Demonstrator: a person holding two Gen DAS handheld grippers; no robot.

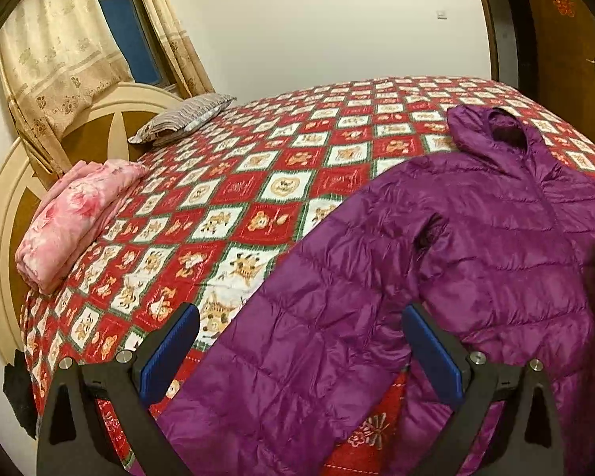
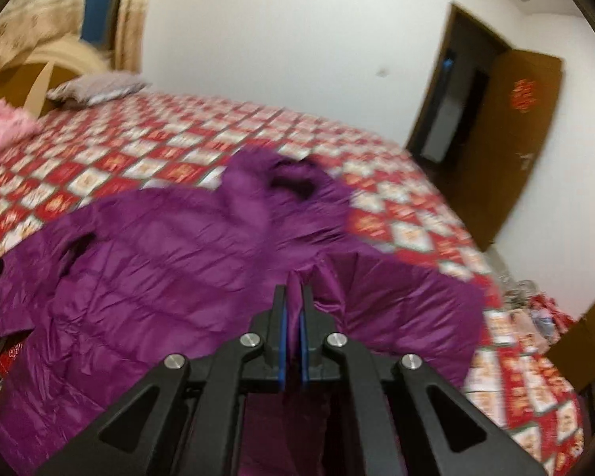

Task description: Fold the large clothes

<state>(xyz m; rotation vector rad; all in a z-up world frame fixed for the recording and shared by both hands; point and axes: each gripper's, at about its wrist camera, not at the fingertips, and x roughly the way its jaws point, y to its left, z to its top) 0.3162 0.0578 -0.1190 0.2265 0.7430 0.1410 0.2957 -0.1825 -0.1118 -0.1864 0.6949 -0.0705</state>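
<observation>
The right gripper (image 2: 293, 297) is clamped on the purple jacket (image 2: 146, 246) sleeve's fabric — the left gripper (image 1: 301, 341), jaws apart, hangs over the other sleeve.

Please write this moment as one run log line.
left gripper: open above sleeve | right gripper: shut on purple jacket | bed

Home bedroom. Evidence: large bed (image 1: 258, 182) w/ red-and-white patterned cover, pillow (image 1: 182, 117) and folded pink blanket (image 1: 75, 218) at 10 o'clock by rounded headboard (image 1: 99, 127); curtains (image 1: 59, 51) over window at 11; brown wooden door (image 2: 507, 139) at 2.
</observation>
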